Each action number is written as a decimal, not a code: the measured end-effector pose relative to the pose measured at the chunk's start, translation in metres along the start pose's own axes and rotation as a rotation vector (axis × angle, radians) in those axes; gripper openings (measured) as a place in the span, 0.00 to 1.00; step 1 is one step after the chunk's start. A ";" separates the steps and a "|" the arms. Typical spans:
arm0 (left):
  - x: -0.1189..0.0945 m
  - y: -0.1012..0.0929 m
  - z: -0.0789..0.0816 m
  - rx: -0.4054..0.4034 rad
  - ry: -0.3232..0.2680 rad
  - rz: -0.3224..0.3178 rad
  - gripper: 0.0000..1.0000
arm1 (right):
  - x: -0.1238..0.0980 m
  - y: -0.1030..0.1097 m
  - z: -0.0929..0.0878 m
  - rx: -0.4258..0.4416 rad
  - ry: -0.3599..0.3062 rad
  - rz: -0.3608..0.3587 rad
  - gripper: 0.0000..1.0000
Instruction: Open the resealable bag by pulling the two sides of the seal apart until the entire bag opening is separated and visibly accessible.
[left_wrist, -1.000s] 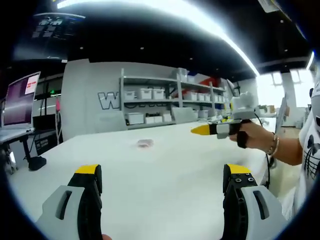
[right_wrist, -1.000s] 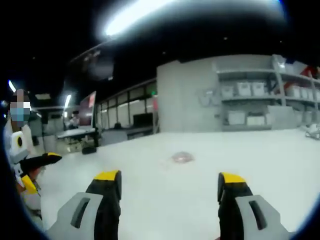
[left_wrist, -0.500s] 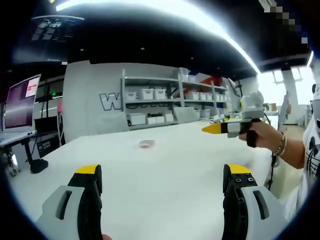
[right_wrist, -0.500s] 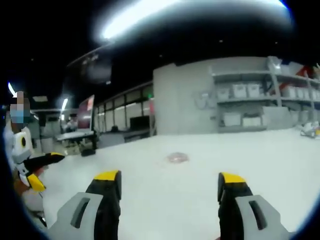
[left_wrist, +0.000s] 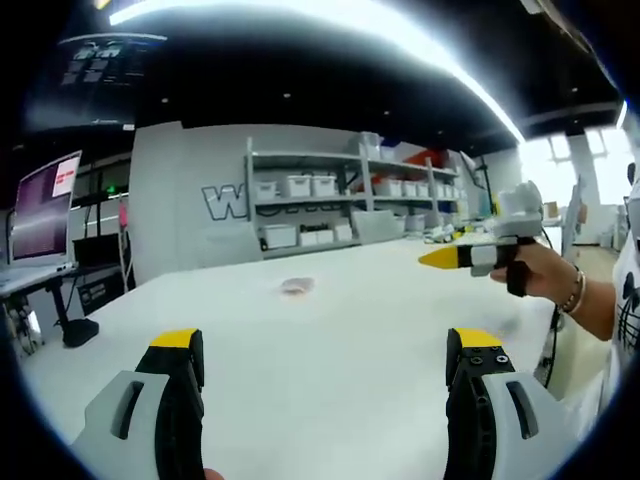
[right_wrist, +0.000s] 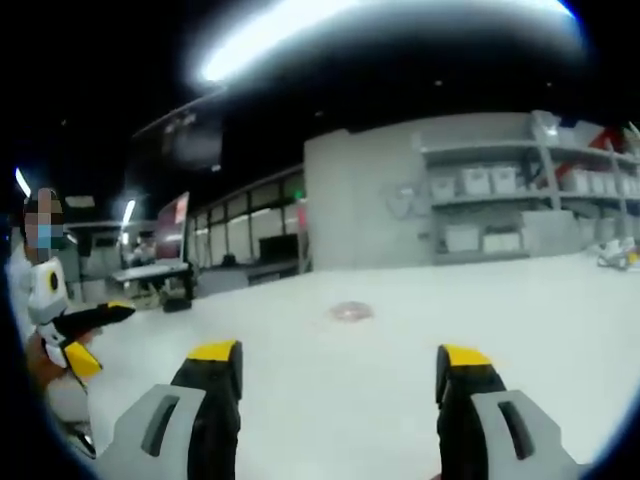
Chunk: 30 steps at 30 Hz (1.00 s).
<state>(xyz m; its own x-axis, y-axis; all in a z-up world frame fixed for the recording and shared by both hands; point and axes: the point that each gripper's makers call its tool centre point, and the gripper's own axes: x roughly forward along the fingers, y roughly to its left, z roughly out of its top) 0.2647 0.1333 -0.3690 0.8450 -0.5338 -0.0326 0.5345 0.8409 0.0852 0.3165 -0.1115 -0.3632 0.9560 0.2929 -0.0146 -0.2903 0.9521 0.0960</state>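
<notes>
1. Looking at it from my end, nothing's started yet: the resealable bag (left_wrist: 295, 287) lies small and flat far out on the white tabletop (left_wrist: 330, 350), too distant to tell its seal state, so I'd say all the pulling is left.
2. My left gripper (left_wrist: 325, 350) is spread wide, holding nothing.
3. Same for my right gripper (right_wrist: 340, 360): jaws released, well short of the bag (right_wrist: 351, 311).

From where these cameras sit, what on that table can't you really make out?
- The small pinkish item mid-table: too small and blurred in both views to confirm it is the bag, or whether its seal is closed.
- Right tool: seen side-on in the left gripper view, so its opening is unclear there.
</notes>
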 end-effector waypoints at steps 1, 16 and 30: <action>0.001 0.000 0.000 0.001 0.001 0.001 1.00 | -0.002 -0.002 0.000 0.000 -0.002 -0.005 0.80; 0.006 0.007 -0.006 -0.009 0.017 0.013 1.00 | -0.016 -0.010 0.003 -0.001 -0.022 -0.026 0.81; 0.000 0.022 -0.008 -0.018 0.008 0.059 1.00 | -0.032 -0.023 0.002 -0.022 -0.034 -0.069 0.83</action>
<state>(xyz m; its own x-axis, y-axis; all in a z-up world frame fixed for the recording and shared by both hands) 0.2769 0.1524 -0.3750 0.8753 -0.4822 -0.0360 0.4835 0.8726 0.0693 0.2924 -0.1429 -0.3633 0.9746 0.2237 0.0135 -0.2240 0.9718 0.0738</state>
